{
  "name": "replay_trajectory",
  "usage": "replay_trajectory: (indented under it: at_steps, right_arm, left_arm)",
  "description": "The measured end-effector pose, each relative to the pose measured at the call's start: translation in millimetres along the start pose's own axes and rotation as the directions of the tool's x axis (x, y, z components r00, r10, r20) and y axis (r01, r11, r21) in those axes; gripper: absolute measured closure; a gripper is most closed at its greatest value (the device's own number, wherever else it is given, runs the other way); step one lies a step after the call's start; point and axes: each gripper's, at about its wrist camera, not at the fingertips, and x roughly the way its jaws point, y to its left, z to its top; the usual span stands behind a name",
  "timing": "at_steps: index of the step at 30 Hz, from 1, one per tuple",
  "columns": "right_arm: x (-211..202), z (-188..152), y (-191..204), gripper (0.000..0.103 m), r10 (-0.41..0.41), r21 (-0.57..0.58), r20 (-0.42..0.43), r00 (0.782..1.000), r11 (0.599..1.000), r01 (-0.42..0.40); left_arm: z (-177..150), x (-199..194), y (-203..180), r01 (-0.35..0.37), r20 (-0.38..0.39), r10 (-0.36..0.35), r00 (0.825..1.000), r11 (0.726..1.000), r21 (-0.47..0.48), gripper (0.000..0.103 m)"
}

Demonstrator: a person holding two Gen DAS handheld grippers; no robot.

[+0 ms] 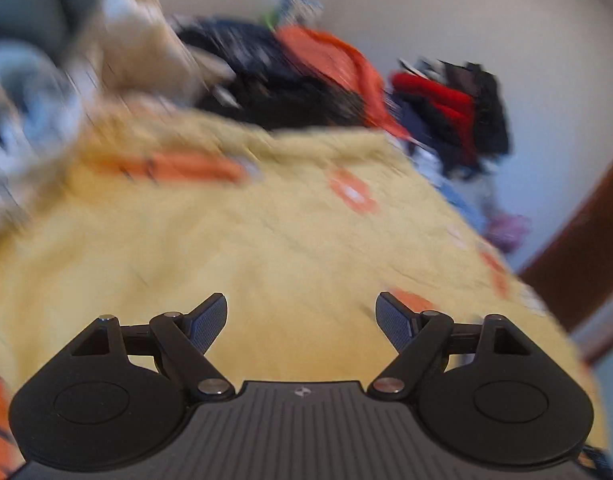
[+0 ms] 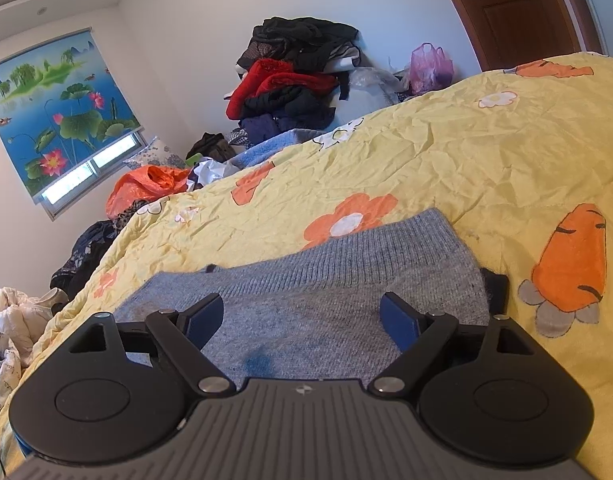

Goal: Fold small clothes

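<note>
A: Yellow quilt (image 2: 446, 152) with carrots and flowers covers the bed, and the grey knit garment (image 2: 326, 288) lies flat on it, its ribbed hem toward the orange flower print (image 2: 348, 220).

B: And the hand-held grippers?

A: The right hand-held gripper (image 2: 302, 316) hangs just over the grey knit, jaws spread wide, nothing between them. The left hand-held gripper (image 1: 302, 316) is also wide and empty, above bare quilt; its view is blurred, and the knit does not show there.

B: What could go wrong?

A: I'd judge the main risk is pinching quilt along with the knit, since the cloth lies flat against it. A one-sided lift could also drag the garment askew, because the left gripper is not on it.

B: Any containers?

A: Beyond the garment, past the quilt's far edge, an orange plastic bag (image 2: 146, 184) and a pink plastic bag (image 2: 430, 64). Their contents cannot be made out. A heap of clothes (image 2: 294, 76) sits against the wall between them.
</note>
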Motion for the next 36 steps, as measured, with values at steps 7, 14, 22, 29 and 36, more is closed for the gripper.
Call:
replay_trajectory:
  at_steps: [7, 14, 22, 29, 36]
  right_arm:
    - [1.4, -0.6, 2.8, 0.019, -0.013, -0.013, -0.002, 1.000, 1.000, 0.013]
    - [0.7, -1.1, 1.3, 0.019, -0.005, 0.003, 0.003, 1.000, 1.000, 0.005]
    - [-1.1, -0.7, -1.9, 0.019, 0.006, 0.020, 0.007, 1.000, 1.000, -0.006]
    - [1.8, 8.1, 6.7, 0.017, -0.036, -0.008, -0.040, 0.999, 0.999, 0.035]
    - [38.1, 36.3, 59.2, 0.002, 0.306, 0.230, -0.299, 0.904, 0.942, -0.243]
  left_arm:
    - [-96.6, 55.7, -62.3, 0.221, -0.220, -0.234, 0.947, 0.972, -0.081, 0.021]
    - [-115.0, 61.4, -82.5, 0.261, -0.204, -0.274, 0.940, 0.961, -0.090, 0.021]
    - [-129.2, 71.6, -112.8, 0.119, -0.192, -0.090, 0.977, 0.983, 0.142, 0.092]
    - [-162.2, 25.5, -207.6, 0.139, -0.017, -0.158, 0.987, 0.809, 0.571, 0.098]
    - [-255.7, 9.8, -260.3, 0.301, -0.170, -0.275, 0.946, 0.559, 0.773, 0.098]
